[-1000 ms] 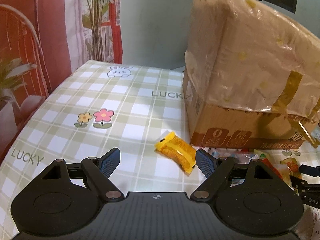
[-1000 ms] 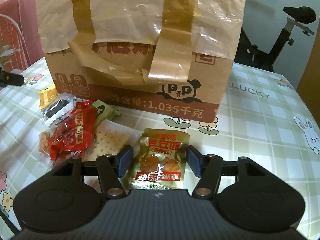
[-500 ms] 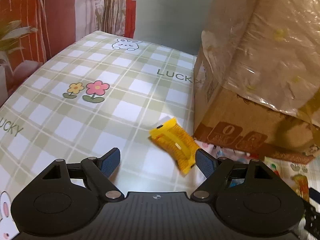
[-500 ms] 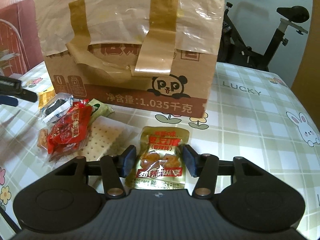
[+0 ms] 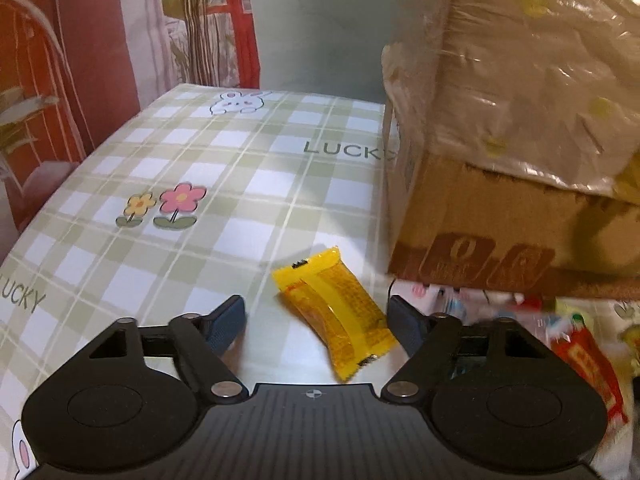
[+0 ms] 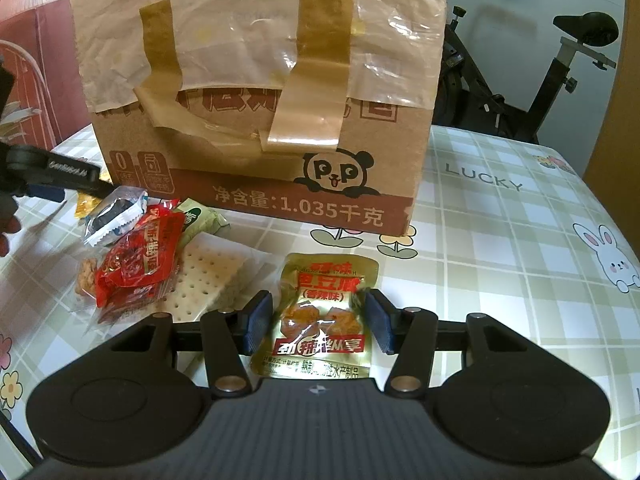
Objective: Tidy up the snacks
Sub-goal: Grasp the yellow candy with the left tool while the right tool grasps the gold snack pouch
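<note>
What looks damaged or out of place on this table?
The cardboard box looks battered: brown tape peels off its front and crumpled plastic film hangs over the top. A yellow snack lies alone and askew beside the box, apart from the snack pile in front of it.

Open tablecloth left of cardboard box; passage clear there. Box blocks the far centre. Snack pile crowds the box's front-left corner. Tablecloth right of box bare; exercise bike stands behind the table.
</note>
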A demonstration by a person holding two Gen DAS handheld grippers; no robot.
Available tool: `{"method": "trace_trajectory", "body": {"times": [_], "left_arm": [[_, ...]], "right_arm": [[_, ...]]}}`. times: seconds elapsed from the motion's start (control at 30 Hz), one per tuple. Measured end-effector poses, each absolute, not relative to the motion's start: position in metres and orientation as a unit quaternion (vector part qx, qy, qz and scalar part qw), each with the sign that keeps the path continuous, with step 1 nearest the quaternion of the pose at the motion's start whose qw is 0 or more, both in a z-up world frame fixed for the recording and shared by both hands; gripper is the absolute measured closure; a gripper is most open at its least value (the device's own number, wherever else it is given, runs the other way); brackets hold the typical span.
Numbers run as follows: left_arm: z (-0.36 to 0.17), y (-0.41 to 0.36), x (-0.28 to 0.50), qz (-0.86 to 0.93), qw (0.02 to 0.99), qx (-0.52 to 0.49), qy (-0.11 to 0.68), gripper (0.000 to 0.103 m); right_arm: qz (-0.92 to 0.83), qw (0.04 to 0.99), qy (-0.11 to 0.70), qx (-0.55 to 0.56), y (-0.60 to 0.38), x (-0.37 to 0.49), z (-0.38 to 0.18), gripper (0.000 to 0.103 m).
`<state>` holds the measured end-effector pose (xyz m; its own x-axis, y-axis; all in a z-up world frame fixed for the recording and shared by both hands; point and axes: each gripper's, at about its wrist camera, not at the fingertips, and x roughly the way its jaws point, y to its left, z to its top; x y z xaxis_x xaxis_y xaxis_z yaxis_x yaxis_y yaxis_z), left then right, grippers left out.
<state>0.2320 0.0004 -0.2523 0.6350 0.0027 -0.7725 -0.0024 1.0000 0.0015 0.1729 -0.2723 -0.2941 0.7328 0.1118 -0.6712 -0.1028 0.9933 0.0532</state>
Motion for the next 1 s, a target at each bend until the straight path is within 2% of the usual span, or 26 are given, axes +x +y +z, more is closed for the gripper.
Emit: {"method": "trace_trajectory", "body": {"times": [0.3,0.6,0.63,0.7,0.73,0.77,1.0], "left_arm": [[-0.250,0.036,0.209,-0.019,0.895,-0.022,0.446,0.026],[-0.254,0.015,0.225,0.025,0.893,0.000,0.449,0.021],[-0.254,0.015,0.226,0.026,0.893,-0.002,0.449,0.022],[-0.252,0.014,0.223,0.021,0.895,0.000,0.446,0.032],[-0.250,0.014,0.222,0.015,0.896,0.001,0.443,0.044],[-0.249,0.013,0.219,0.011,0.897,0.003,0.441,0.047],[-0.247,0.021,0.199,0.001,0.897,-0.013,0.442,0.051]], "right_arm": [[0.058,0.931,0.361,0.008,-0.272,0.172,-0.294,0.048],[0.052,0.931,0.362,0.003,-0.267,0.174,-0.294,0.044],[0.052,0.930,0.363,0.004,-0.267,0.174,-0.294,0.044],[0.052,0.930,0.365,0.002,-0.267,0.175,-0.294,0.044],[0.051,0.929,0.366,0.002,-0.267,0.175,-0.293,0.044],[0.051,0.929,0.367,0.001,-0.267,0.174,-0.293,0.044],[0.054,0.930,0.363,-0.003,-0.267,0.172,-0.293,0.046]]}}
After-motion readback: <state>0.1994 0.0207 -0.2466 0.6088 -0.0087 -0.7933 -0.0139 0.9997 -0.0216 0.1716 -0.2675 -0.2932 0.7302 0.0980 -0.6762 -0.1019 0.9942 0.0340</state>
